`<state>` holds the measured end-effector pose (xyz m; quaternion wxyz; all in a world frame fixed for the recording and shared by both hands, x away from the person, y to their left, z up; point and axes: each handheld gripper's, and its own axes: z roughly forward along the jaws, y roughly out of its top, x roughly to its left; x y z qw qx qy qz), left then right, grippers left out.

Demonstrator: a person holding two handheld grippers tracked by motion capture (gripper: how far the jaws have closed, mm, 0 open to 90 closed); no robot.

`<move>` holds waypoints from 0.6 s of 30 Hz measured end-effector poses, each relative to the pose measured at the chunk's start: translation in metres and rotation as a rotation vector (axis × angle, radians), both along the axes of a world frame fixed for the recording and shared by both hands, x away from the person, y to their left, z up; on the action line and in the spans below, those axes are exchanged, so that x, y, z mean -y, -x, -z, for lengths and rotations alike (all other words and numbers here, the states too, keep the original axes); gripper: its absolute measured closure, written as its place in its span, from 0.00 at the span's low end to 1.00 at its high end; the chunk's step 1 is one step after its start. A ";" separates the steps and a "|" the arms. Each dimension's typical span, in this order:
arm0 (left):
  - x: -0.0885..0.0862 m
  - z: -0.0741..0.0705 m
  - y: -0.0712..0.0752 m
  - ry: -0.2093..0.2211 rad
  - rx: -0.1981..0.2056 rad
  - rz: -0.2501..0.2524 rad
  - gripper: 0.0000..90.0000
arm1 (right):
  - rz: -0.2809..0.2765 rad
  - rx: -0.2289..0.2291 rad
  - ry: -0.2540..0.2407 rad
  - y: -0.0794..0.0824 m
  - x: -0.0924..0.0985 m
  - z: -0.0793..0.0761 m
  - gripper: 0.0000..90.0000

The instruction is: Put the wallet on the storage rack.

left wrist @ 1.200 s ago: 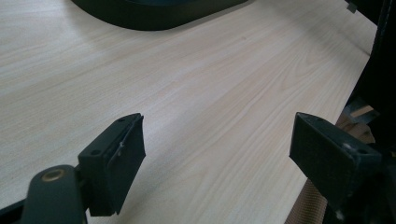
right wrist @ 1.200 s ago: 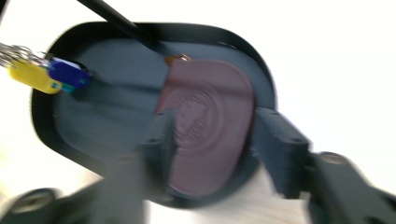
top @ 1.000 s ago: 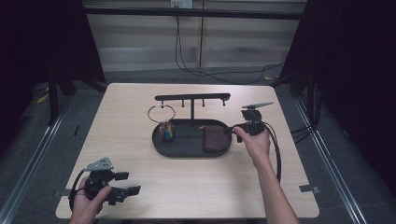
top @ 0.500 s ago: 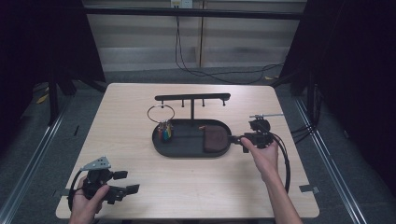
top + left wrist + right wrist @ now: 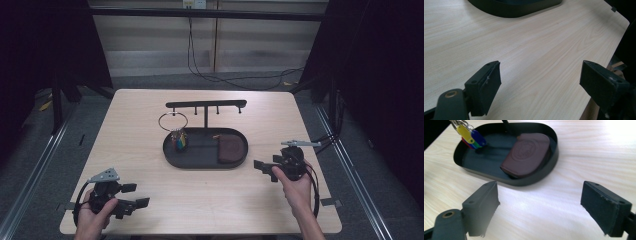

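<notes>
Jaws on your right gripper (image 5: 263, 169) have just been opening and now stand wide with nothing between them, over bare table (image 5: 310, 125) just right of the black tray (image 5: 200, 162). Brown pouch (image 5: 527, 152) lies flat in the tray's right half, coloured key tags (image 5: 471, 137) at its left end. Your left gripper (image 5: 135, 196) stands wide, empty, near the table's front left corner.

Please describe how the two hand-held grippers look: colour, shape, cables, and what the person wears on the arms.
Both the left gripper and right gripper are black, each with two blocky flat-padded fingers, a grey three-cornered plate on top and a looping black cable. The forearms are bare, without sleeves.
</notes>
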<state>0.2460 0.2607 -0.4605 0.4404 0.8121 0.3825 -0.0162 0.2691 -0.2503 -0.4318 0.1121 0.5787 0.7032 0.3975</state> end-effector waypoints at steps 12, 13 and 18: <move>-0.002 -0.001 0.000 0.005 0.007 -0.010 0.19 | 0.043 0.045 0.071 0.050 0.012 0.019 0.18; -0.001 -0.001 0.000 0.004 0.005 -0.010 0.19 | 0.040 0.034 0.060 0.051 0.013 0.023 0.18; -0.001 -0.003 0.000 0.009 0.014 -0.002 0.19 | 0.056 0.027 0.052 0.055 0.013 0.028 0.18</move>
